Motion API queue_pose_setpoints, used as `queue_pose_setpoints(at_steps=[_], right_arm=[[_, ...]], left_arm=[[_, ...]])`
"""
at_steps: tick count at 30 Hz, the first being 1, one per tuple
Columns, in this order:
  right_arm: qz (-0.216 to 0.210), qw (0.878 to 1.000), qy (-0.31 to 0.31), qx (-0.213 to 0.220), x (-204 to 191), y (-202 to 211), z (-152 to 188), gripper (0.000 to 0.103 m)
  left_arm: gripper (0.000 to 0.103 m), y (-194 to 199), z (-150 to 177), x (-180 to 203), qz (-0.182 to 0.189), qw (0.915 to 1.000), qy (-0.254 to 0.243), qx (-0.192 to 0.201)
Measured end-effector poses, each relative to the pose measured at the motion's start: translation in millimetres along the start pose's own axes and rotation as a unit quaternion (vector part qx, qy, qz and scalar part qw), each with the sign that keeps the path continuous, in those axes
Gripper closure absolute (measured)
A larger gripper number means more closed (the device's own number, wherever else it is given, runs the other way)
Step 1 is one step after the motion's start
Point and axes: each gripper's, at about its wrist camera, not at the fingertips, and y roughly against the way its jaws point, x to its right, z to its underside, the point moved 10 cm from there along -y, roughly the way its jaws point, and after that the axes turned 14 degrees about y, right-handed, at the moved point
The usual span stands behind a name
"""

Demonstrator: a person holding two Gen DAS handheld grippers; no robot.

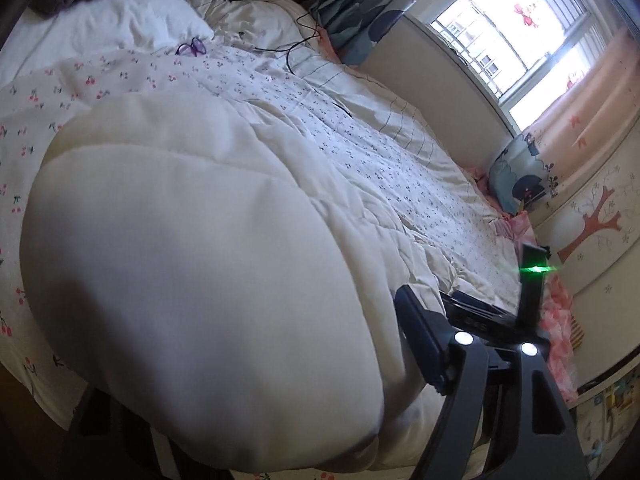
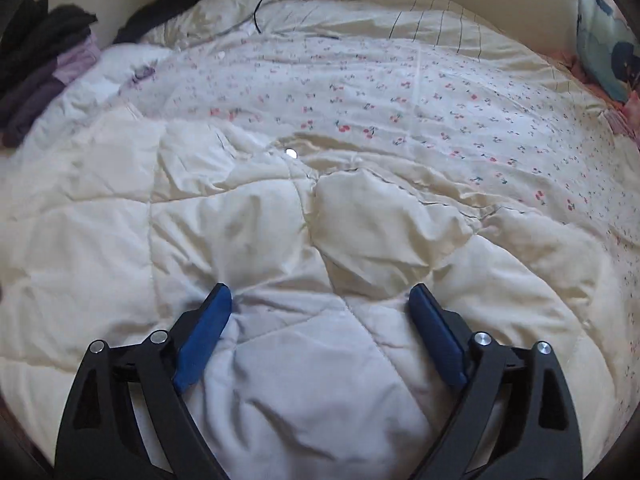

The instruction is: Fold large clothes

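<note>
- the quilt, cream and puffy, lies spread on the bed, over a sheet with small cherries; it fills the near half of the right wrist view and continues under the camera.
- the right gripper points down at the quilt, with its jaws wide apart; the blue pads stand on each side of a soft ridge of quilt but do not squeeze it, so it is released and holds nothing.
- the quilt lies directly below and in front of this gripper, and its seams run away from it toward the far side of the bed.
- in the left wrist view a thick rounded fold of the quilt bulges close to the lens, on the left of the picture.
- the left gripper shows one pad beside this fold and one finger with a green light; the jaws are apart with nothing between them, so it is also released.
- the long axis of the quilt seems to go along the bed, toward the pillows at the far end.
- judgement: both hands are near the same edge, but the right one is better placed, because cloth is already between its jaws; it needs only to close there.
- the left gripper must first turn toward the fold beside it.
</note>
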Motion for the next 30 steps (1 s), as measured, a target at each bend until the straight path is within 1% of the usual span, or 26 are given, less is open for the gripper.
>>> queue_pose_setpoints(at_steps=[3,4,5,6,7,9,10,11,14,15,16,17,18,19,20,22,23,24,25,26,28,30], right_arm=[[0.001,0.999,0.022,0.041,-13.7,47.5,-4.2,0.016],[0.002,0.998,0.033,0.045,-22.4,56.8,3.2,0.015],[-0.006,0.998,0.045,0.033,-33.4,54.9,15.5,0.015],[-0.008,0.998,0.057,0.013,-41.5,47.4,20.2,0.011],[0.002,0.998,0.069,0.004,-48.2,36.7,31.6,0.01],[0.009,0.997,0.067,0.032,-50.1,30.9,38.2,0.009],[0.005,0.998,0.062,0.028,-49.7,30.0,38.7,0.009],[0.004,0.998,0.06,0.02,-49.7,29.7,39.0,0.009],[-0.011,0.998,0.059,-0.016,-47.5,31.1,34.7,0.009],[-0.021,0.998,0.054,-0.013,-46.6,35.4,29.7,0.009],[-0.024,0.998,0.054,0.005,-44.8,44.0,19.0,0.009],[-0.009,0.998,0.055,0.018,-39.9,50.8,8.3,0.009],[0.012,0.998,0.052,0.025,-30.6,52.6,-5.0,0.009],[0.023,0.998,0.045,0.028,-22.7,52.3,-14.2,0.008],[0.033,0.998,0.035,0.029,-13.0,47.4,-24.4,0.007],[0.051,0.998,0.02,0.017,7.6,24.4,-44.2,0.007],[0.059,0.998,0.015,0.003,16.3,5.8,-50.5,0.007],[0.068,0.997,0.016,-0.022,22.2,-18.6,-50.4,0.007],[0.053,0.997,0.015,-0.057,22.2,-47.5,-42.6,0.006],[0.031,0.997,0.009,-0.076,18.9,-66.6,-34.9,0.006],[0.026,0.997,0.002,-0.076,19.8,-68.4,-34.3,0.006],[0.02,0.998,0.005,-0.058,21.5,-50.8,-35.1,0.006]], left_arm=[[0.03,-2.0,-6.0,-11.9,0.005,0.999,0.043,-0.011],[0.03,-1.9,-5.5,-17.7,0.008,0.9983,0.057,-0.013],[0.03,-3.0,-7.9,-23.0,0.011,0.9971,0.074,-0.014],[0.03,-3.7,-10.4,-27.9,0.015,0.9956,0.092,-0.012],[0.03,-4.6,-10.8,-31.3,0.017,0.9943,0.104,-0.011],[0.03,-6.2,-11.4,-35.8,0.017,0.9924,0.121,-0.011],[0.03,-6.9,-12.3,-36.5,0.018,0.9916,0.127,-0.011],[0.03,-6.7,-13.2,-35.7,0.021,0.9913,0.13,-0.009],[0.03,-3.6,-13.8,-28.9,0.024,0.994,0.106,0.002],[0.032,-2.6,-13.3,-26.9,0.022,0.9952,0.095,0.007],[0.032,-2.4,-13.5,-25.6,0.02,0.9959,0.087,0.009],[0.032,-2.1,-13.4,-24.0,0.02,0.9964,0.081,0.011],[0.032,-2.0,-13.5,-22.4,0.019,0.9968,0.077,0.013],[0.032,-2.0,-13.4,-21.5,0.019,0.9971,0.072,0.014],[0.032,-2.0,-13.7,-21.3,0.02,0.9972,0.071,0.013],[0.032,-2.5,-14.4,-22.9,0.021,0.9971,0.072,0.011],[0.032,-2.9,-14.6,-23.5,0.021,0.9971,0.072,0.011],[0.032,-3.1,-15.0,-24.0,0.022,0.9971,0.072,0.011],[0.032,-3.9,-15.4,-23.7,0.022,0.9972,0.071,0.011],[0.033,-4.7,-15.2,-22.7,0.024,0.9973,0.069,0.011],[0.034,-6.1,-15.0,-21.8,0.02,0.9977,0.064,0.011],[0.034,-6.9,-15.7,-23.8,0.022,0.9971,0.072,0.008]])
